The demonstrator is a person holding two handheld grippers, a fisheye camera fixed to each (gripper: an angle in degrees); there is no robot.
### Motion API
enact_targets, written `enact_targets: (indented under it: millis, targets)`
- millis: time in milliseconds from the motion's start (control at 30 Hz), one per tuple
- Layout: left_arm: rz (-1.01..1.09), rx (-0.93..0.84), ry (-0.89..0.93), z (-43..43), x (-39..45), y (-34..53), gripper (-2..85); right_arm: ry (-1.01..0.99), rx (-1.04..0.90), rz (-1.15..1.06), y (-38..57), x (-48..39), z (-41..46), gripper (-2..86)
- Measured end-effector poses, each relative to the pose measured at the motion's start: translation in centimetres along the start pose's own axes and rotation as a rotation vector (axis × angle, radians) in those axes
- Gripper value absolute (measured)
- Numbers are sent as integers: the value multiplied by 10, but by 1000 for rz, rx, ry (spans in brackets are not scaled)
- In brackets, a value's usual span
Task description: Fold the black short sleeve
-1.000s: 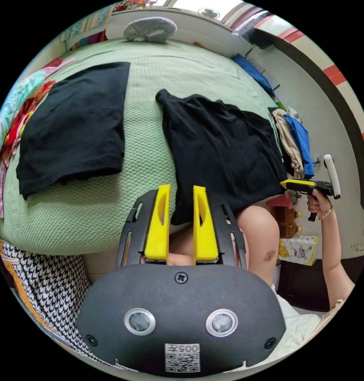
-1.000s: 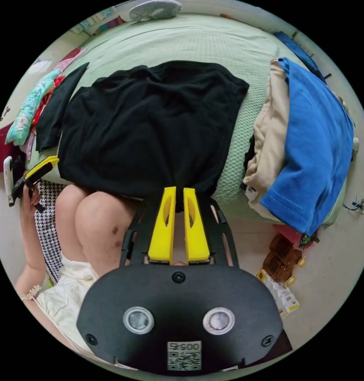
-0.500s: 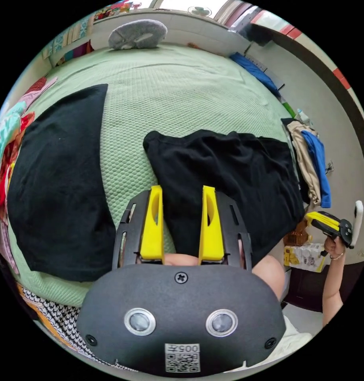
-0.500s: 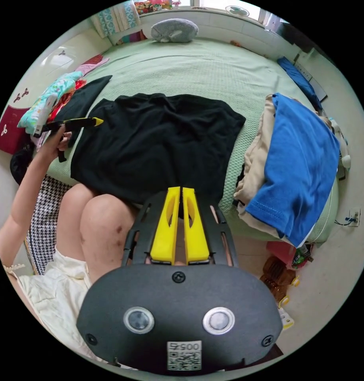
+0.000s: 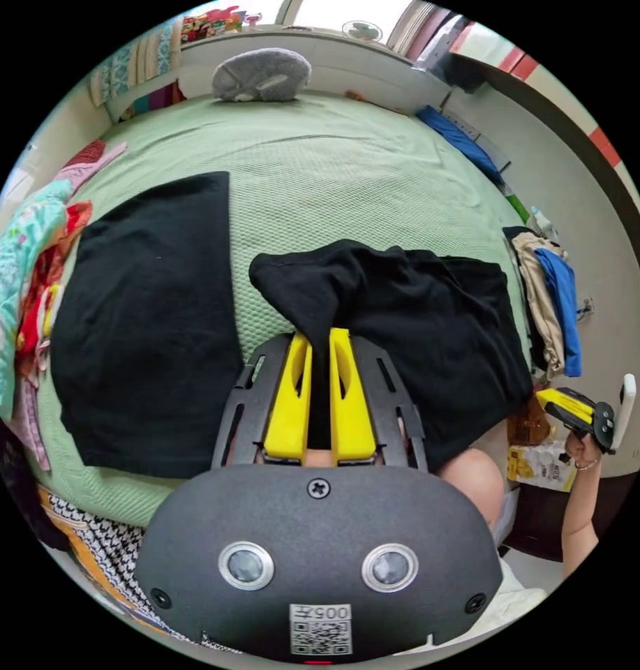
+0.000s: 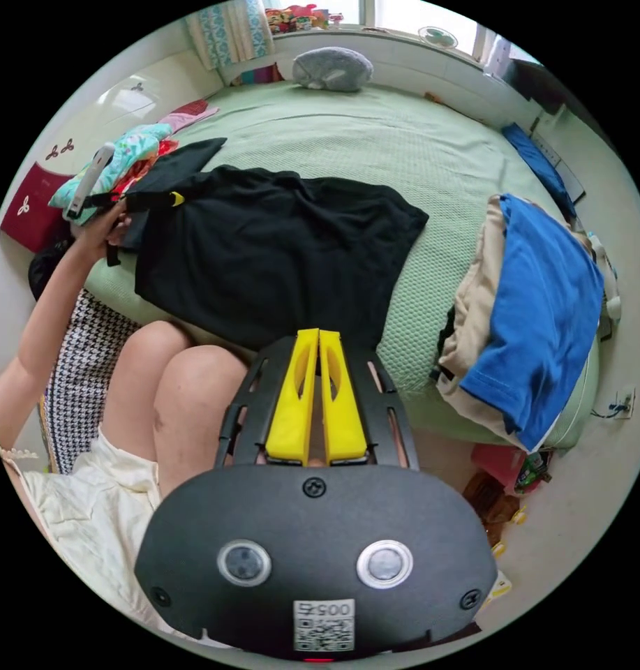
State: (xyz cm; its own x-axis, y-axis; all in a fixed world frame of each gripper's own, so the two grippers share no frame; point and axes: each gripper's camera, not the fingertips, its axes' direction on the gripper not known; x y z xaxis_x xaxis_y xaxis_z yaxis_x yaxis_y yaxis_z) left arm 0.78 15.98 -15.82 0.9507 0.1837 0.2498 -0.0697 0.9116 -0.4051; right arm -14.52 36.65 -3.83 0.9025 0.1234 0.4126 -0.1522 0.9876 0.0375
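Black short sleeve lies spread and rumpled on the green bed, its near hem hanging off the edge over my knee. A second dark garment sits flat just beside it on the left, and a stack of beige and blue clothes rests near the bed's right edge.

My left tongs are nearly closed with a ridge of the shirt's black cloth pinched between the jaws, near its left side; the fabric rises in a peak toward the jaws, so I judge the grip to be real. My right tongs have their jaws pressed together with nothing between them, held out past the shirt's right hem, off the bed.

The step in hand looks like gathering the left side to carry it across. To do it well I would:
- keep the left tongs squeezed firmly, since a thin pinch of knit may slip;
- bring the right tongs in, open them, and take the hem at a matching point so the fold line runs straight;
- lift only slightly, so the shirt's body stays on the bed and the creases don't spread;
- avoid dragging the cloth onto the neighbouring dark garment, where black on black would hide the edge from me.
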Motion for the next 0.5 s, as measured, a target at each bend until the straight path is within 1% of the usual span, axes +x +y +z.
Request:
enact_targets:
  millis: [67,233,300,500]
  targets:
    - [-6,-31,-7,-2,-8,5,67,-4,-3,-14,-4,-12,4,-9]
    - [-5,40,45,-39,-23,45,90,15,4,-59,-11,-43,9,-6]
    - [12,43,67,-47,-24,63,94,9,4,-63,-13,-50,11,-3]
    - [14,-2,100,-40,-22,130,114,-61,53,-55,-40,-76,13,35]
